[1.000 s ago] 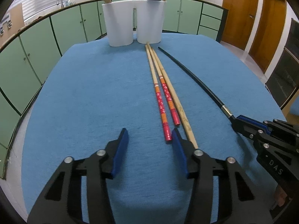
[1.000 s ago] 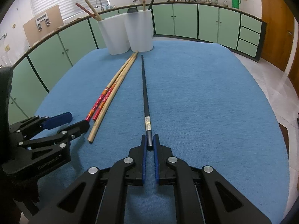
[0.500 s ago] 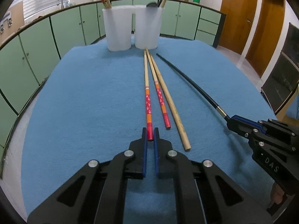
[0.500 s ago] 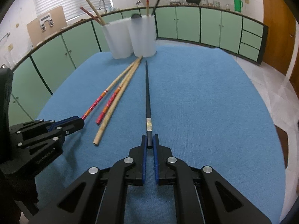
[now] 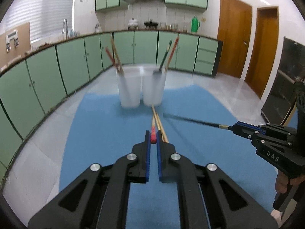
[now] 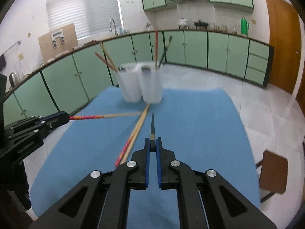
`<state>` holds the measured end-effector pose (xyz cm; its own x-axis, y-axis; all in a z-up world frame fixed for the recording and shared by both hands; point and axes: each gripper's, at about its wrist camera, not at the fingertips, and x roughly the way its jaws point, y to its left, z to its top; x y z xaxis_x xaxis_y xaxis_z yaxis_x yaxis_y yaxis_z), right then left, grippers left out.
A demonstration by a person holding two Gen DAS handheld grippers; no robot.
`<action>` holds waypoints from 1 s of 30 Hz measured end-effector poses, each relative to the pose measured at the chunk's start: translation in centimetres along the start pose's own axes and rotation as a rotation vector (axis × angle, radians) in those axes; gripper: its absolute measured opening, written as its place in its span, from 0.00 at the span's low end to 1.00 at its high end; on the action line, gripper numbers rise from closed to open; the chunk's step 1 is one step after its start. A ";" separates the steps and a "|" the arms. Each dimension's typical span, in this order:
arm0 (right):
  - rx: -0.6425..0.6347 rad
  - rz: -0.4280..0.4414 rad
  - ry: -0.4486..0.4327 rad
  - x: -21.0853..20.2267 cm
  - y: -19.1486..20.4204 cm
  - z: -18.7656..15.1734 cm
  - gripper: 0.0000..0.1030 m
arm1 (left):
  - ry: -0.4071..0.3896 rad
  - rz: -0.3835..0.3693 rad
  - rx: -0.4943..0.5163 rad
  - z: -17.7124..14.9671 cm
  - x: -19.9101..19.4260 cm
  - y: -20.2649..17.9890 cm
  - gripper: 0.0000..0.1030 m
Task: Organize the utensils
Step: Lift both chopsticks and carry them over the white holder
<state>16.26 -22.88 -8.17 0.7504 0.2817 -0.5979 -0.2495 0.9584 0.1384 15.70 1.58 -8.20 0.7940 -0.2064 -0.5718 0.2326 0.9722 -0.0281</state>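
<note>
**Grippers each clamp one chopstick above cloth**

Left gripper [image 5: 153,143] is clenched on the red-ended chopstick [image 6: 89,117], lifted off the blue cloth [image 5: 106,133]. Right gripper [image 6: 152,147] grasps the black chopstick [image 5: 192,120] likewise. Two chopsticks [image 6: 137,128] lie on the cloth between them. Beyond stand two white holders [image 6: 141,84], side by side, each holding utensils.

We see an evenly lit, fairly bright kitchen with daylight glowing through the window blinds [image 6: 83,11]. Motion blur smears the white holders [image 5: 141,87]; fisheye distortion bends the cabinets [image 5: 47,72], and dark vignetting rings both views.
</note>
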 end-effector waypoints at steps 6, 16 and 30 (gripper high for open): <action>-0.036 0.037 -0.039 -1.5 0.5 4.9 0.06 | -0.073 -0.031 0.022 3.8 -1.0 -0.1 0.05; -0.084 0.133 -0.016 -1.4 0.7 11.6 0.06 | -0.115 -0.085 0.050 7.6 -1.0 0.3 0.05; -0.154 0.155 -0.142 -1.6 2.0 22.1 0.06 | -0.282 -0.078 0.098 16.0 -2.7 1.2 0.05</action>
<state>28.03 -20.37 10.52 0.7715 0.4391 -0.4605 -0.4507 0.8880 0.0915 22.84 1.54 6.37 0.8933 -0.3155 -0.3201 0.3407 0.9399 0.0243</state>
